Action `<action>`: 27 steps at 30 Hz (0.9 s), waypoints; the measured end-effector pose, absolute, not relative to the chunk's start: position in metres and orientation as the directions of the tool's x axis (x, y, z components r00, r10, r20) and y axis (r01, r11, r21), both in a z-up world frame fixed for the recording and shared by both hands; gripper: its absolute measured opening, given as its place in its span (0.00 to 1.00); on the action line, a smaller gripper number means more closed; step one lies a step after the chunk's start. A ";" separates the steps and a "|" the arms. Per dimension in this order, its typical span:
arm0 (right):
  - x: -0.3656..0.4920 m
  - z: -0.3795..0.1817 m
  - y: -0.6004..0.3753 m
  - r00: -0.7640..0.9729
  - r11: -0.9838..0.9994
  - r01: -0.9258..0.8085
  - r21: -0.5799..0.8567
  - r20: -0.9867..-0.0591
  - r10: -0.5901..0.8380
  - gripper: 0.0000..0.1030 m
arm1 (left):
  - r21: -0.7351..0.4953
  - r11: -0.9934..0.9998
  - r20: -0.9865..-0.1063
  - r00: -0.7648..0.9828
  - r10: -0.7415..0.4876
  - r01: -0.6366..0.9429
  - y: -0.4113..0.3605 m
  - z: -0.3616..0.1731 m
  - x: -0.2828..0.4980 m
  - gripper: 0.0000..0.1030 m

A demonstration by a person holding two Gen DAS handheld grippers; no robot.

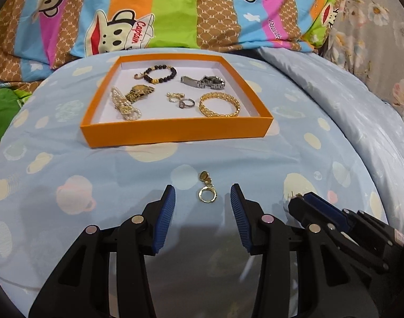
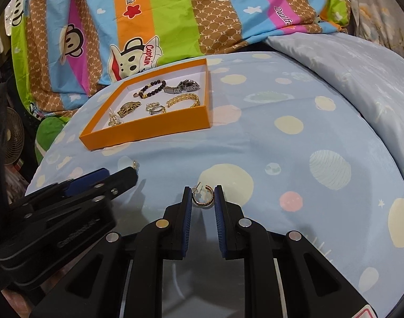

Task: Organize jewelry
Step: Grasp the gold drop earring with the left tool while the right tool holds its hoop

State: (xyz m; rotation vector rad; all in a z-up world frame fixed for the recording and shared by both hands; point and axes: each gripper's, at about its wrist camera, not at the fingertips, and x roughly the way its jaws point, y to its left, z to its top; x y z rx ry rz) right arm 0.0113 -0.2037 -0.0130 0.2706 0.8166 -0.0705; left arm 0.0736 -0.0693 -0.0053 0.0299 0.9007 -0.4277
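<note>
Jewelry lies mostly in the orange tray point(image 1: 175, 132), which sits on the blue dotted bedsheet point(image 1: 96, 180) toward the far side, its far rim close to the striped cartoon blanket point(image 1: 175, 8). Between the tray's near wall and the grippers runs a wide bare strip of sheet; to the right the sheet stays flat and free up to the folded pale quilt point(image 2: 361, 79).

Inside the tray, a gold bangle point(image 1: 219, 104) rests near the near-right corner, a silver watch point(image 1: 204, 82) beyond it, a dark bead bracelet point(image 1: 159, 74) at the far middle, a gold watch point(image 1: 139, 92) and a pearl strand point(image 1: 123, 104) by the left wall, and small rings point(image 1: 182, 100) in the centre.

The left gripper point(image 1: 202, 198) hangs with its jaws wide apart on either side of a gold drop earring point(image 1: 206, 189) lying flat on the sheet, touching neither pad.

The right gripper point(image 2: 203, 198) has its jaws narrowed around a gold hoop earring point(image 2: 203, 198); whether the pads actually press it, I cannot tell.
</note>
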 end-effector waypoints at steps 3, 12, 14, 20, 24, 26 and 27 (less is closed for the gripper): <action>0.012 -0.014 -0.203 0.683 0.963 0.162 0.216 -0.729 0.049 0.16 | -0.144 0.920 -0.772 0.541 -0.335 0.365 -0.071 -0.009 0.076 0.40; 0.013 -0.017 -0.205 0.676 0.959 0.161 0.235 -0.734 0.066 0.16 | -0.148 0.922 -0.766 0.548 -0.335 0.358 -0.067 -0.010 0.075 0.14; 0.012 -0.016 -0.205 0.680 0.959 0.160 0.234 -0.731 0.065 0.16 | -0.163 0.919 -0.762 0.546 -0.348 0.358 -0.064 -0.010 0.075 0.14; 0.008 -0.013 -0.203 0.701 0.961 0.153 0.231 -0.711 0.059 0.16 | -0.166 0.919 -0.729 0.583 -0.359 0.358 -0.053 -0.001 0.064 0.14; 0.007 -0.010 -0.199 0.709 0.967 0.143 0.212 -0.703 0.049 0.16 | -0.161 0.926 -0.721 0.599 -0.347 0.342 -0.041 0.003 0.059 0.14; 0.007 -0.008 -0.195 0.714 0.969 0.134 0.209 -0.699 0.052 0.16 | -0.147 0.931 -0.713 0.616 -0.334 0.333 -0.034 0.006 0.057 0.14; 0.008 -0.008 -0.194 0.715 0.970 0.129 0.208 -0.697 0.055 0.16 | -0.140 0.934 -0.709 0.625 -0.327 0.329 -0.031 0.007 0.056 0.14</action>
